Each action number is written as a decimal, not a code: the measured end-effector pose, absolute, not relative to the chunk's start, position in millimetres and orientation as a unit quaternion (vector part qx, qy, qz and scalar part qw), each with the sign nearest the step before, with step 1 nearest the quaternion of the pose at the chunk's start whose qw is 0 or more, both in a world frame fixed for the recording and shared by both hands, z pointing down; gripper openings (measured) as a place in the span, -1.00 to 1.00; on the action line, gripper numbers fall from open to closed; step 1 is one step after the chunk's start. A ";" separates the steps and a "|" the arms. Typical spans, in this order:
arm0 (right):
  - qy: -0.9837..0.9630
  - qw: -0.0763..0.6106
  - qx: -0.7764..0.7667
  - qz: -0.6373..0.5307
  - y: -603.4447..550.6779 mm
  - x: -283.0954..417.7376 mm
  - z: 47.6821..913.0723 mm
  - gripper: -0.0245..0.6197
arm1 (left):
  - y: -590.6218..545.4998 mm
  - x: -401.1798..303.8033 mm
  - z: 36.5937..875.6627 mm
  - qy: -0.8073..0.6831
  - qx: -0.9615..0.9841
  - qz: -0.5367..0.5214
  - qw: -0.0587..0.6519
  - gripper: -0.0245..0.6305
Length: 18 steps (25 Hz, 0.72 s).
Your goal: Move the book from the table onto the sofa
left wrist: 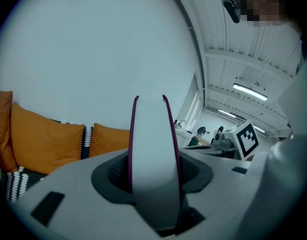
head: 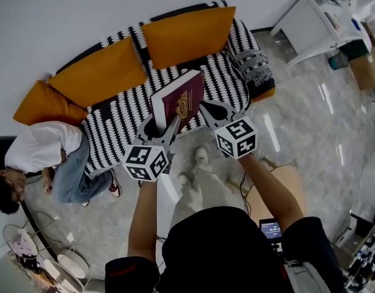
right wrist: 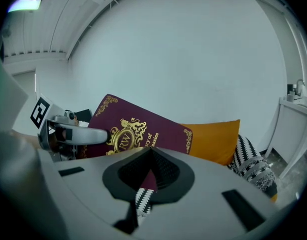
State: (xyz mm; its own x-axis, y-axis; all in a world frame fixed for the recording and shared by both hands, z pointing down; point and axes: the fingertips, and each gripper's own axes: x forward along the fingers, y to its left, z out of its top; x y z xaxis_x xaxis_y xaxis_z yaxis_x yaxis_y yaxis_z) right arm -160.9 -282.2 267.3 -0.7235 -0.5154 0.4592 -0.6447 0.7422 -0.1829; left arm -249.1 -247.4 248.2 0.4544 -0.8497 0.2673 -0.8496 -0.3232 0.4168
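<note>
Our left tongs (head: 168, 129) are clamped on the book (head: 181, 99). In the left gripper view its pale page edge (left wrist: 151, 134) stands upright between the two jaws, with a thin burgundy cover line on either side. Our right tongs (head: 207, 110) are pressed together with nothing held. The right gripper view shows their tips meeting in a point (right wrist: 151, 150) just beside the book's gold-crested burgundy cover (right wrist: 138, 134).

We hold the book in the air, tilted, its lower corner in the left tongs and its cover turned toward the right tongs. From the head view it sits over the front part of the sofa (head: 114, 127), which has a black-and-white striped throw. Two orange cushions (head: 187, 35) lean along the sofa's back.

A person (head: 41, 148) sits on the floor at the sofa's left end. The edge of a tan tabletop (head: 285, 179) shows behind our right forearm, well apart from the book. A white tabletop (head: 309, 17) stands in the far right corner of the room.
</note>
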 end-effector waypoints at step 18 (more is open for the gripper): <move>-0.903 0.235 0.286 0.218 -335.4 -166.8 370.5 -0.87 | -303.6 -243.1 354.4 -0.525 0.793 0.019 0.308 -0.25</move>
State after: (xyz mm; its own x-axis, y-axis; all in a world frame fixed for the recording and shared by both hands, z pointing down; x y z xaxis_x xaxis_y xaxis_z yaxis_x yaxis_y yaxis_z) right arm -166.8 -335.4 370.5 -0.7262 -0.4138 0.5490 -0.6189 0.7413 -0.2598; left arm -243.1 -303.6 354.4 0.4487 -0.8209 0.3533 -0.8444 -0.2599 0.4685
